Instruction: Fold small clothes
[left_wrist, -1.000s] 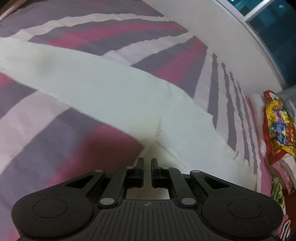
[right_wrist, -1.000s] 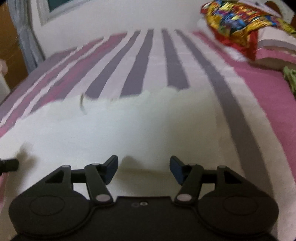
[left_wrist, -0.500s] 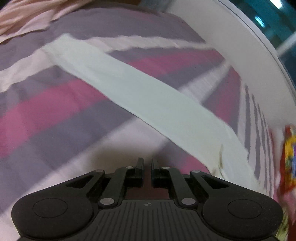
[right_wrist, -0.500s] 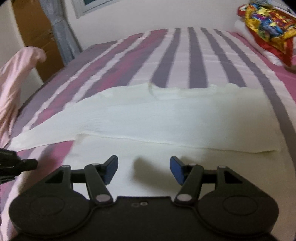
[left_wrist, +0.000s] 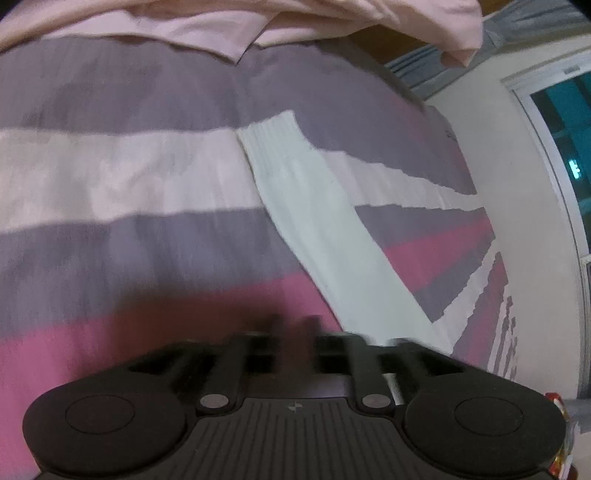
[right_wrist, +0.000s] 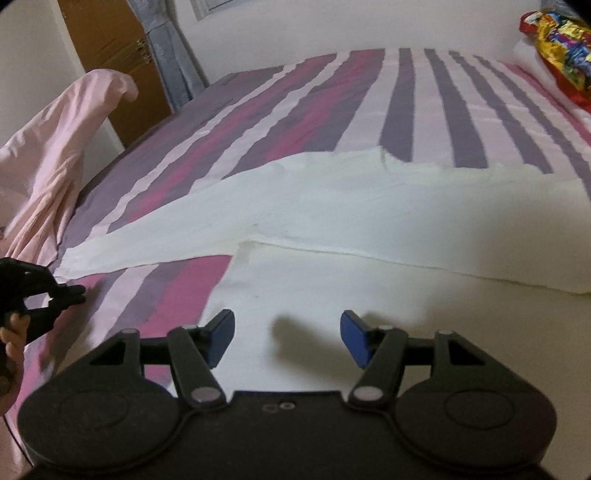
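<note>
R tongs (right_wrist: 287, 338) wide open over white garment (right_wrist: 369, 229) on striped bed (right_wrist: 332, 103). L tongs (right_wrist: 70, 293) look pinched together, holding nothing afaict, beside the sleeve tip.

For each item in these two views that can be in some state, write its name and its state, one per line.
White garment: lying on the bed, partly folded, one long sleeve stretched out flat.
Left gripper: fingers close together beside the sleeve end, holding nothing.
Right gripper: open, over the garment, empty.
Pink cloth: crumpled, draped at the bed's edge.
Striped bedsheet: spread flat.
Colourful packet: lying by the pillow.
</note>
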